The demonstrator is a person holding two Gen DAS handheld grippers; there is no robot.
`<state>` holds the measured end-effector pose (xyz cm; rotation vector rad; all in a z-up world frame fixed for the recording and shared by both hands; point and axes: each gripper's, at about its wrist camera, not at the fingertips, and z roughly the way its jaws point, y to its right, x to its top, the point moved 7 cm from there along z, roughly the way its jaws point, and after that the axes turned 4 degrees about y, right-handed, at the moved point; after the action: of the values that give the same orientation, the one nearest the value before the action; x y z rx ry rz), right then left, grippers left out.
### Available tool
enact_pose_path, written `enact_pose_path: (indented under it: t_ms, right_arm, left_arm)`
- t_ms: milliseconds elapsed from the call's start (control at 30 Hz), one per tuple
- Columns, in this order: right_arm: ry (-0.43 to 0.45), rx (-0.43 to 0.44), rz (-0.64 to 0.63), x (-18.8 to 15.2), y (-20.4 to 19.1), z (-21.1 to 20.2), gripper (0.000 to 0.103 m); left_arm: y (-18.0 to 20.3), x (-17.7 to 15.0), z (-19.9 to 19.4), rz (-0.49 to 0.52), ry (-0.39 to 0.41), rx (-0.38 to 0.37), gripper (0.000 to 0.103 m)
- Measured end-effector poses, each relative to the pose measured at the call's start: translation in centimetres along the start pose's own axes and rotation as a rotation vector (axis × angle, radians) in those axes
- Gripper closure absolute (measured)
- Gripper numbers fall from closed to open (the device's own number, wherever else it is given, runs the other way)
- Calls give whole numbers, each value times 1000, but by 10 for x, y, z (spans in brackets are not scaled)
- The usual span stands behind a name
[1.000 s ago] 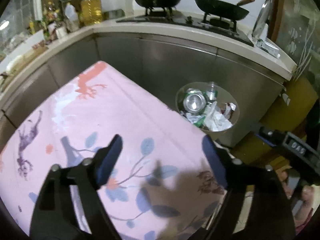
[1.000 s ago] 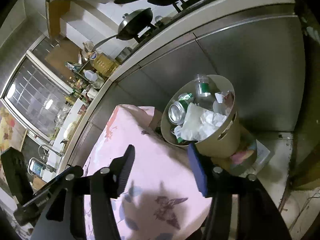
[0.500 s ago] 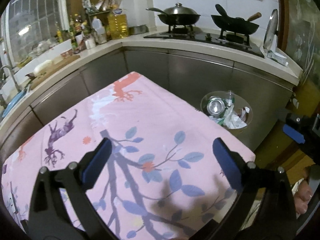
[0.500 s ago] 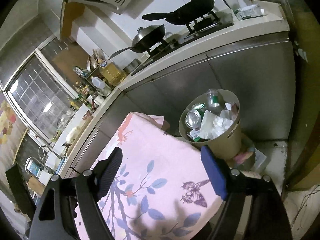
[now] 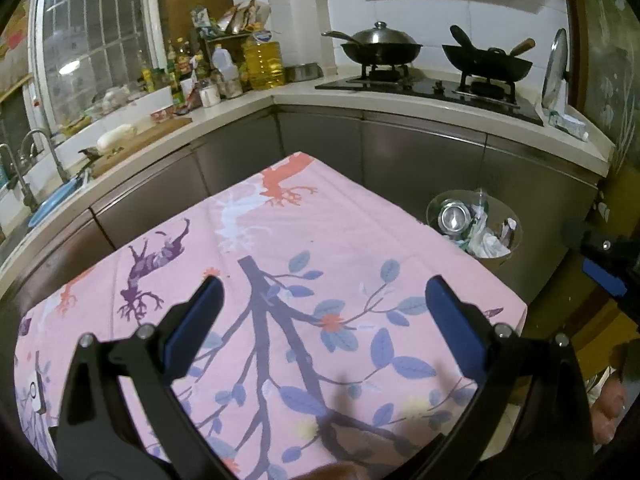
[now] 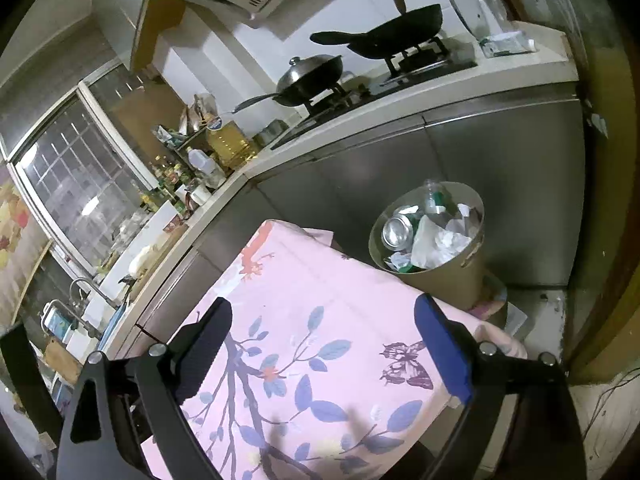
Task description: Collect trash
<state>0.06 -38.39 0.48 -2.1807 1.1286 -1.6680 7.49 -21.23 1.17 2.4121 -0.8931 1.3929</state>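
Both wrist views angled down over pink tablecloth (image 5: 320,240), sharing bin (image 6: 440,280), stove (image 5: 420,84)

Left gripper (image 5: 320,312) jaws wide apart and empty; right gripper (image 6: 322,334) jaws opening, empty.

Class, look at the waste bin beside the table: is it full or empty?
Full. The waste bin is heaped to its rim: a can, a plastic bottle and crumpled paper fill its opening.
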Motion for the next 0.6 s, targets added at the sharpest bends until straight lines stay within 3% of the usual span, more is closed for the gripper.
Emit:
enact_pose_path:
  t_ms: [600]
  right_arm:
    - [-8, -13, 30, -7, 7, 2, 14]
  left_arm:
    - [-3, 2, -10, 34, 49, 89, 6]
